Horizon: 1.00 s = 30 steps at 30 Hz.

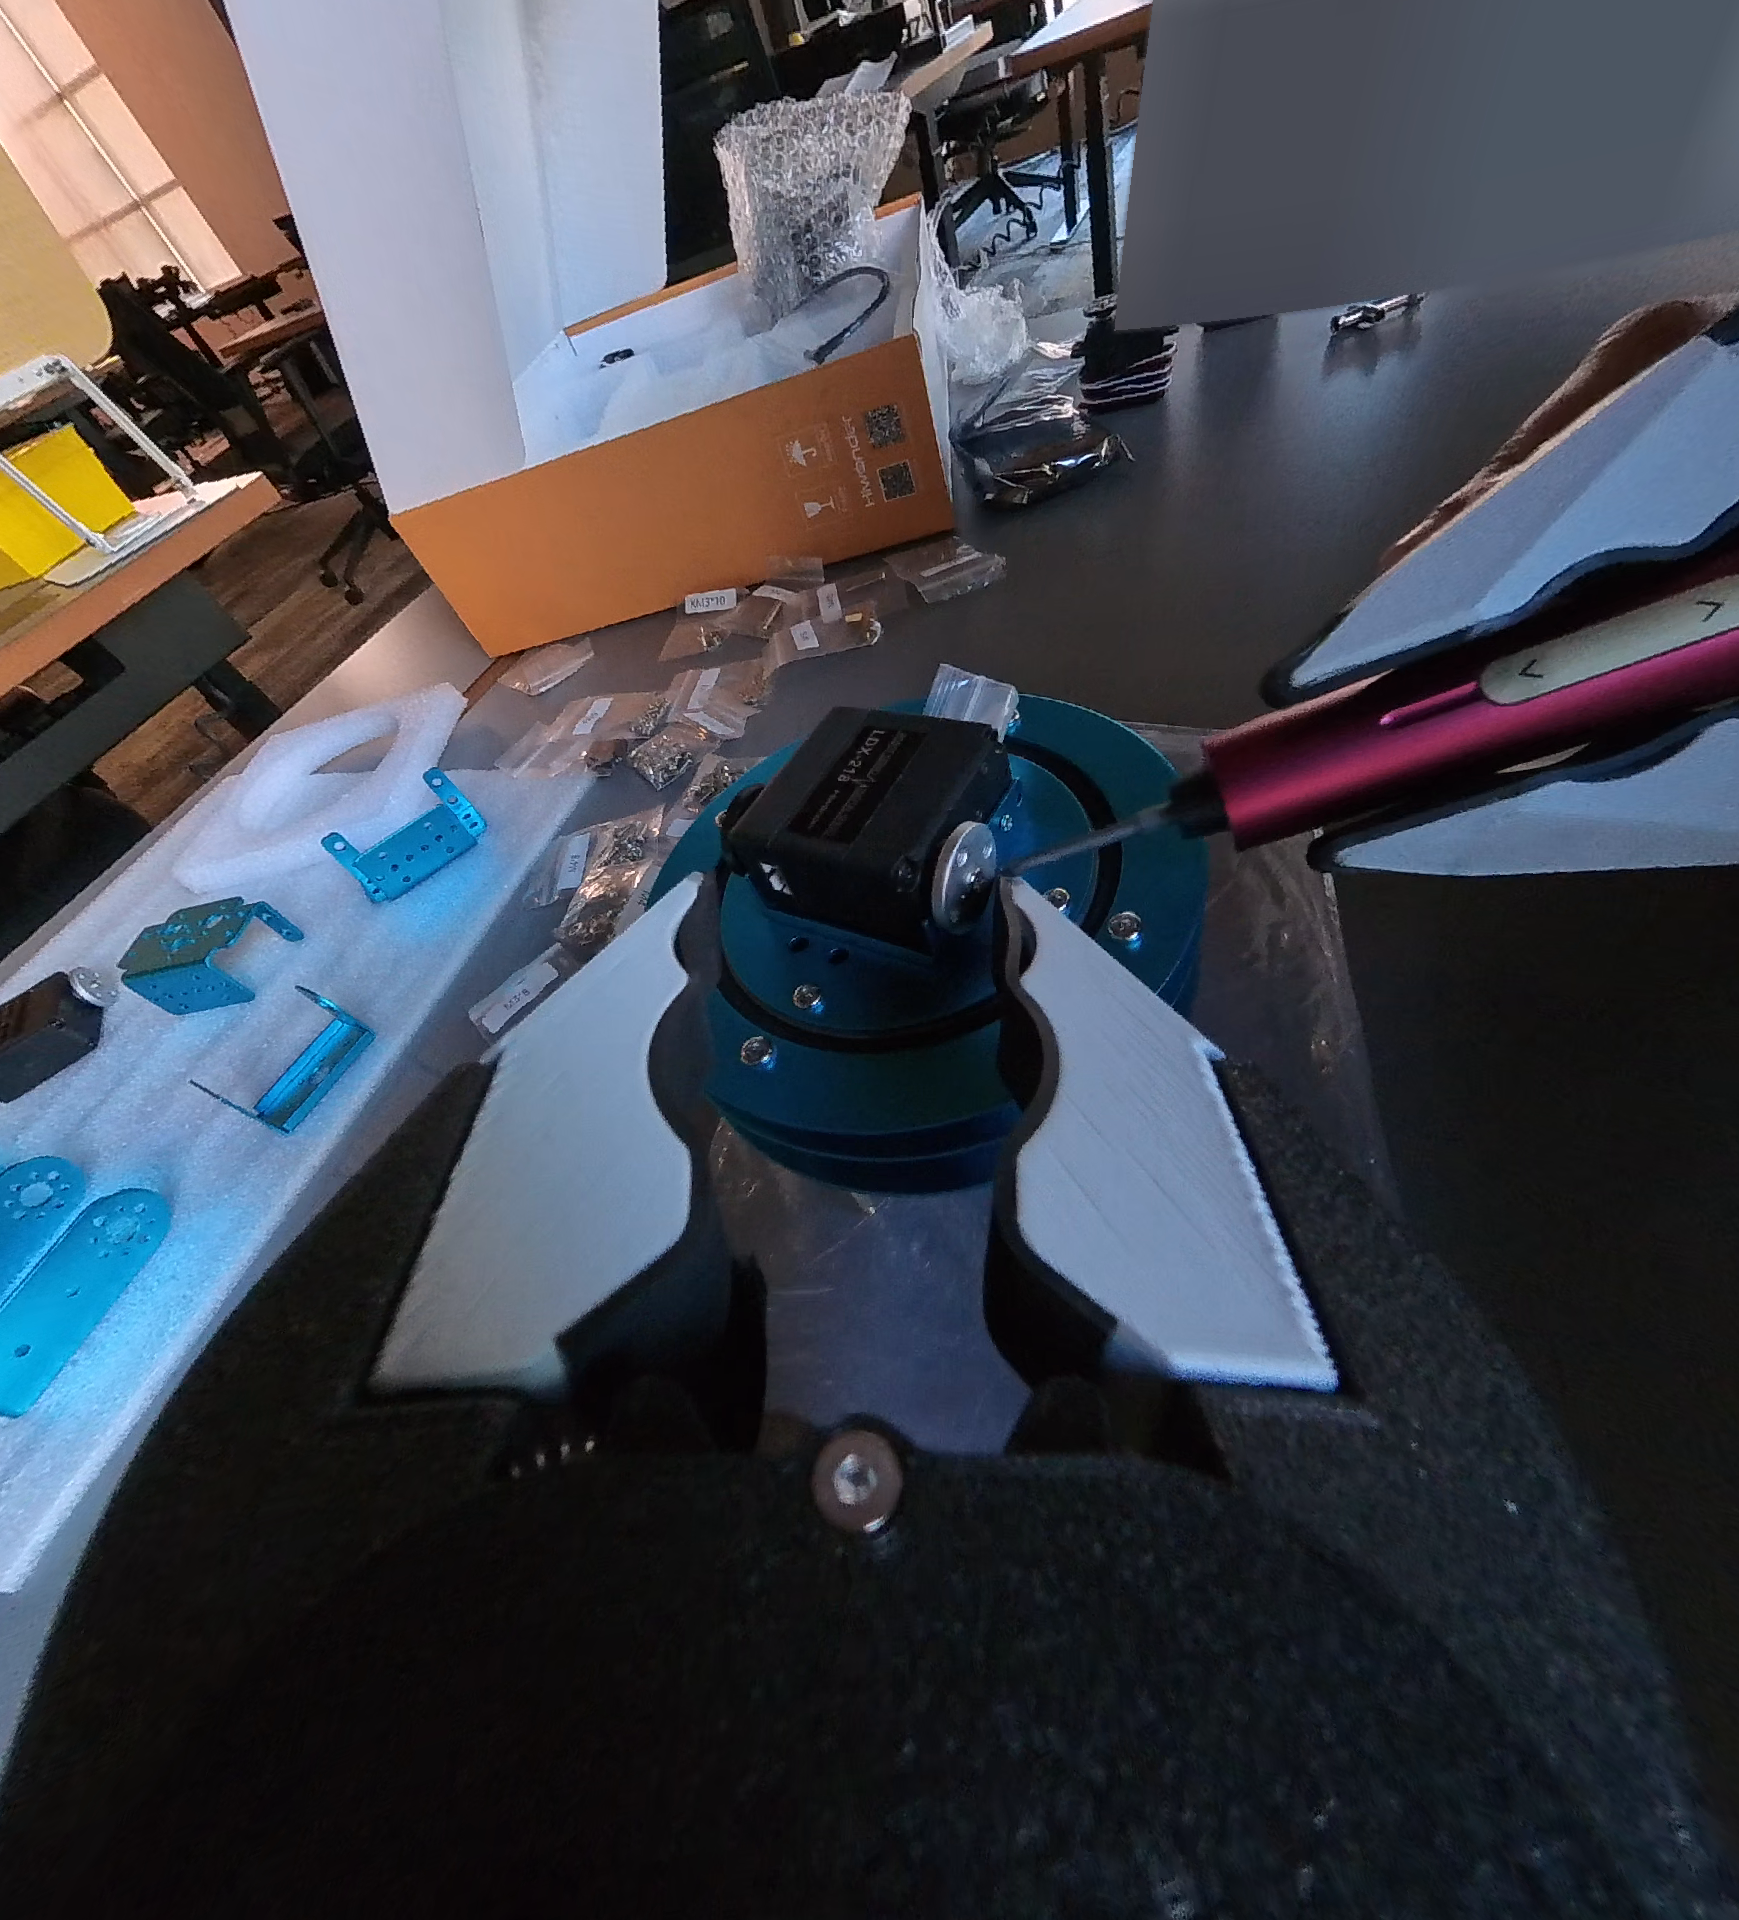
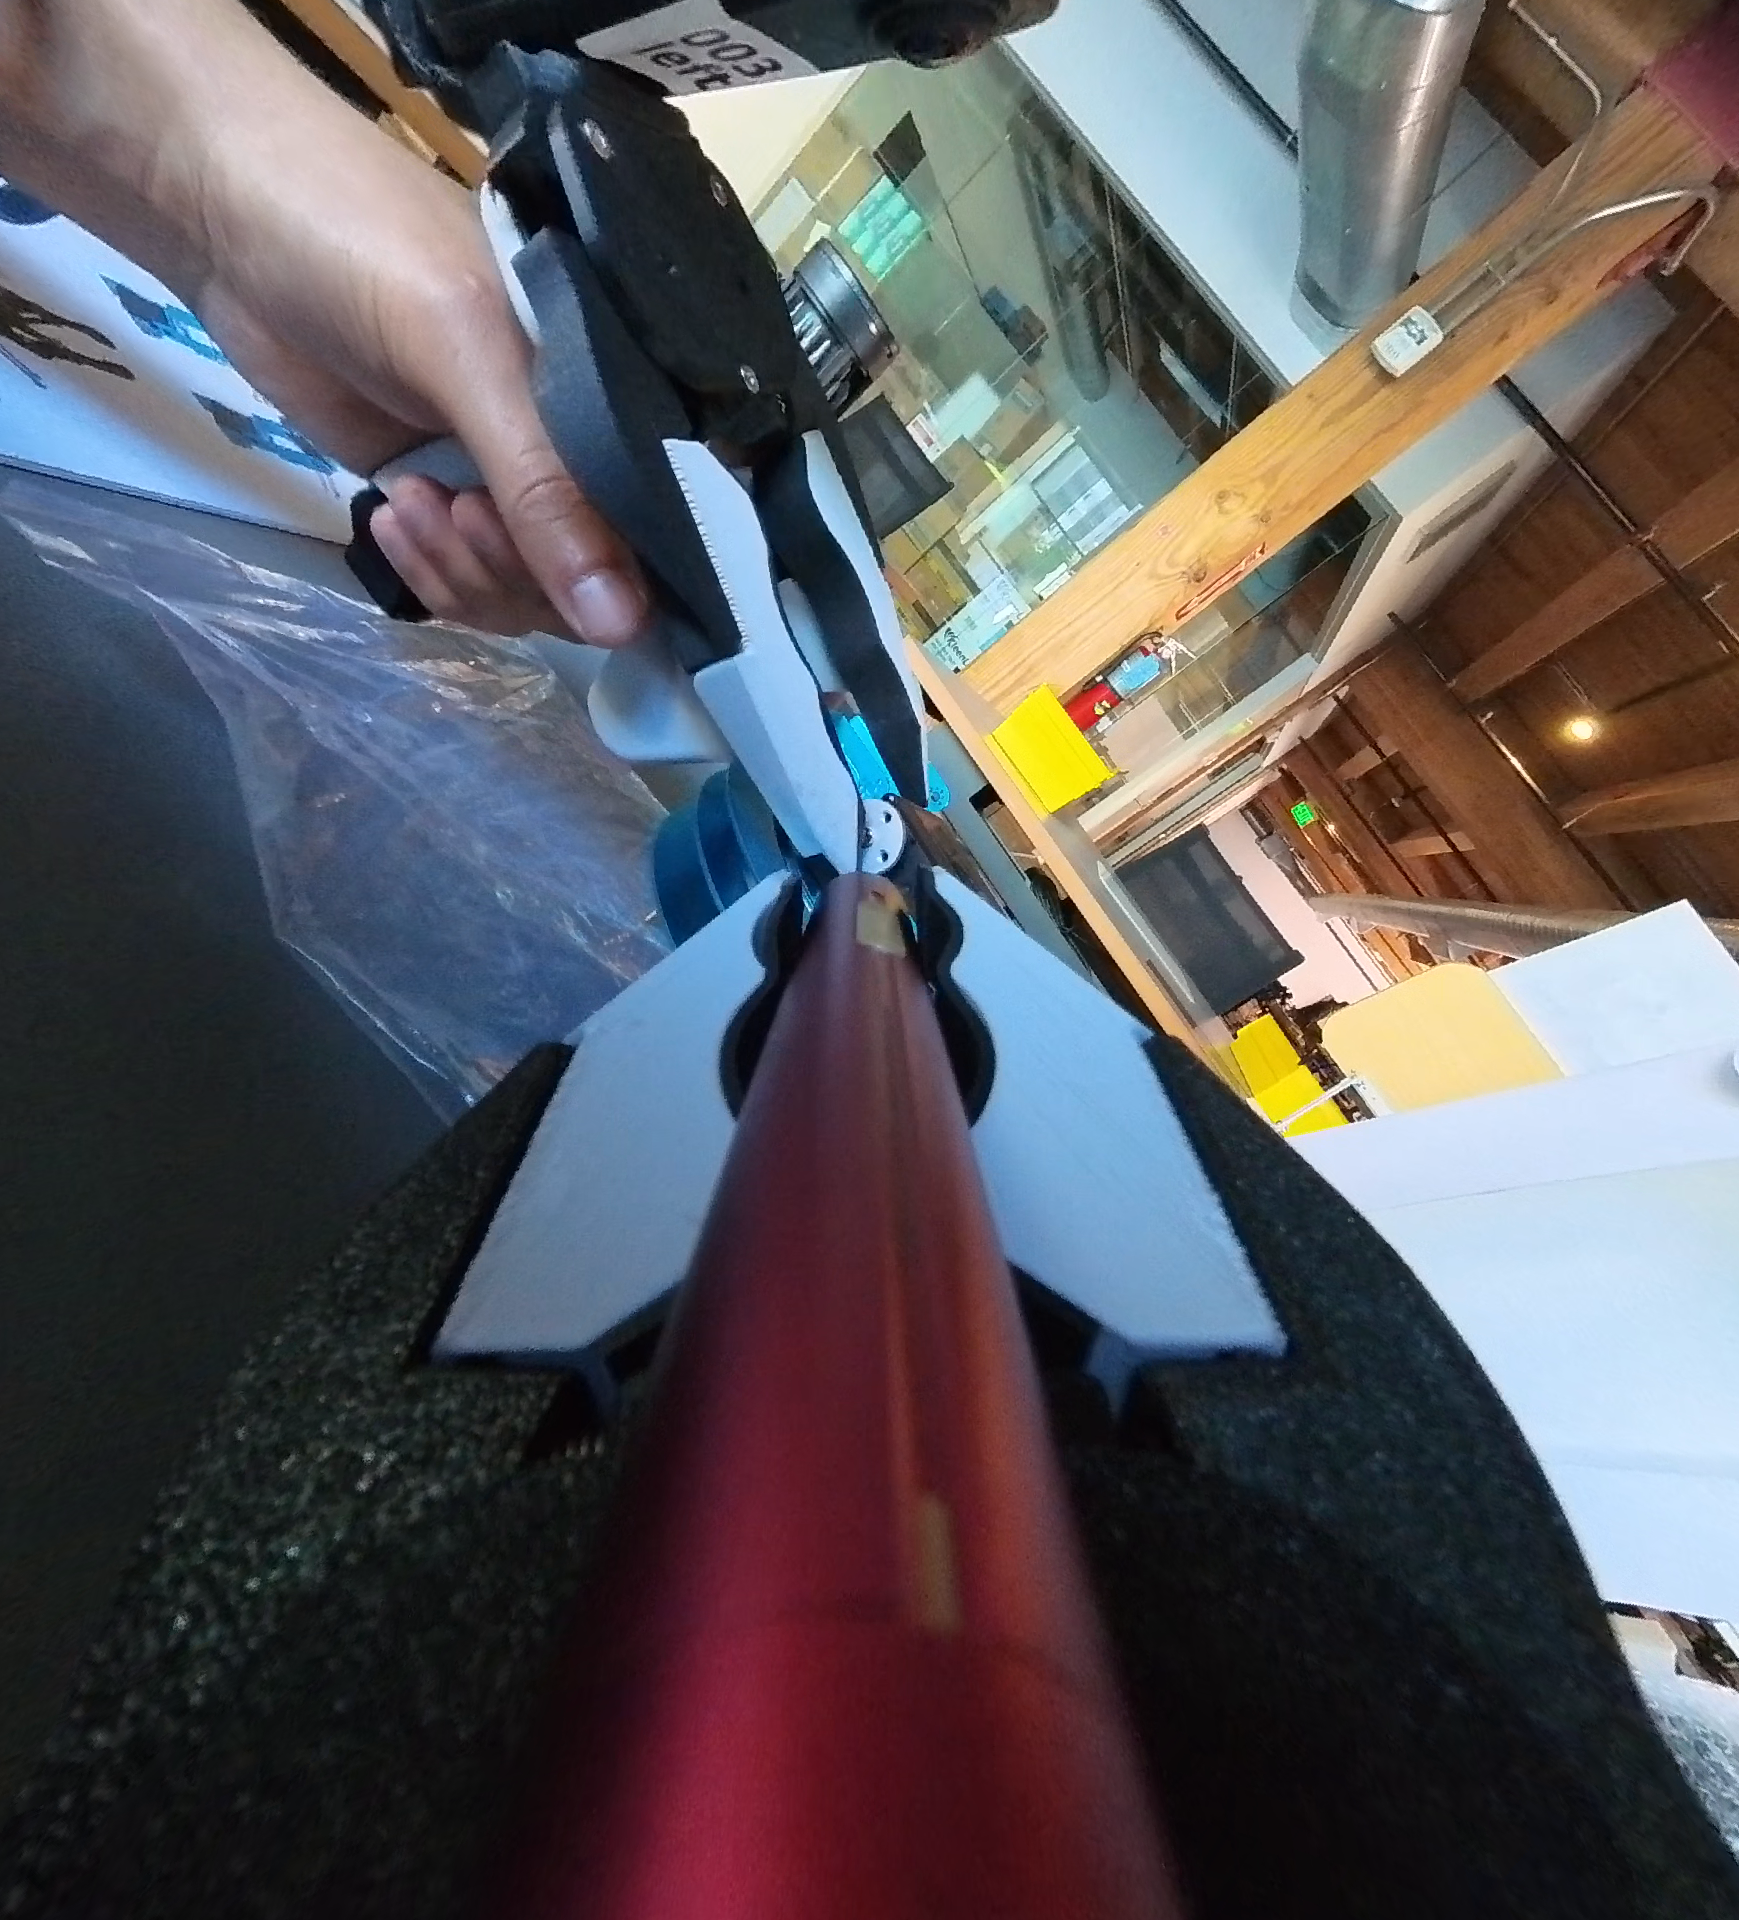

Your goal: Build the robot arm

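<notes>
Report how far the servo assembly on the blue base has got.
Done: the black servo sits on the blue round base. In hand: the left hand-held gripper braces the base, while the right hand-held gripper holds the red screwdriver at the servo's silver horn. Left: blue brackets lie unused on the foam.
</notes>
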{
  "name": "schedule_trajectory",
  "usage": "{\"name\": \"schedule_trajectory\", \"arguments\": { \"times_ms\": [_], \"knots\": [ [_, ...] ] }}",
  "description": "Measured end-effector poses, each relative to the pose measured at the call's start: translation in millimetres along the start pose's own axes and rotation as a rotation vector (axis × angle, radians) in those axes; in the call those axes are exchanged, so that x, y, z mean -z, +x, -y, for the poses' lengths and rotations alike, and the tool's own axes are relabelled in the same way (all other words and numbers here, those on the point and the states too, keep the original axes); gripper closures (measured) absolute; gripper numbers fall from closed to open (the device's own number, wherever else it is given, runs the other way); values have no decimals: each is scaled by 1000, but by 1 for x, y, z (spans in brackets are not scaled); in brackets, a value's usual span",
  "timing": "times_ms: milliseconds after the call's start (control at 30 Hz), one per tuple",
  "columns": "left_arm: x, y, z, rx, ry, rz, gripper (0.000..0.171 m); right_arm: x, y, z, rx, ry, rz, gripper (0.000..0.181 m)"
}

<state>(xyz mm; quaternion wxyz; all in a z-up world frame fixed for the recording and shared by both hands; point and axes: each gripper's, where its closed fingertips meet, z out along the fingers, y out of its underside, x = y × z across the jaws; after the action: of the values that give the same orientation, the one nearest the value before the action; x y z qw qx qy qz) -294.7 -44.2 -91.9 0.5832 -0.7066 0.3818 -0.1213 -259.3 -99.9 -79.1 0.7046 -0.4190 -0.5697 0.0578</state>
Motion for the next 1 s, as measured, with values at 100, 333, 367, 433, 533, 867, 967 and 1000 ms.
{"name": "schedule_trajectory", "arguments": {
  "times_ms": [100,333,367,433,533,867,967,1000],
  "knots": [
    [1,0,0,-10,-4,1,120,0,1,0,-6,1,-1,160],
    [3,3,0,-2,-3,-26,120,1,9,-2,-96,16,0,160],
    [2,3,0,-6,-2,-21,119,0,9,-2,-100,13,0,160],
    [1,3,1,-14,2,-7,119,-1,6,-2,-88,8,10,160],
    [1,2,1,-30,6,7,119,2,6,4,-89,35,9,160],
    [2,-1,1,-51,-4,30,119,4,13,1,-266,67,55,160],
    [3,-1,1,-54,-6,29,119,4,13,-2,-296,62,69,160],
    [3,-1,0,-51,-7,28,119,4,12,-2,-303,61,77,160]
  ]
}}
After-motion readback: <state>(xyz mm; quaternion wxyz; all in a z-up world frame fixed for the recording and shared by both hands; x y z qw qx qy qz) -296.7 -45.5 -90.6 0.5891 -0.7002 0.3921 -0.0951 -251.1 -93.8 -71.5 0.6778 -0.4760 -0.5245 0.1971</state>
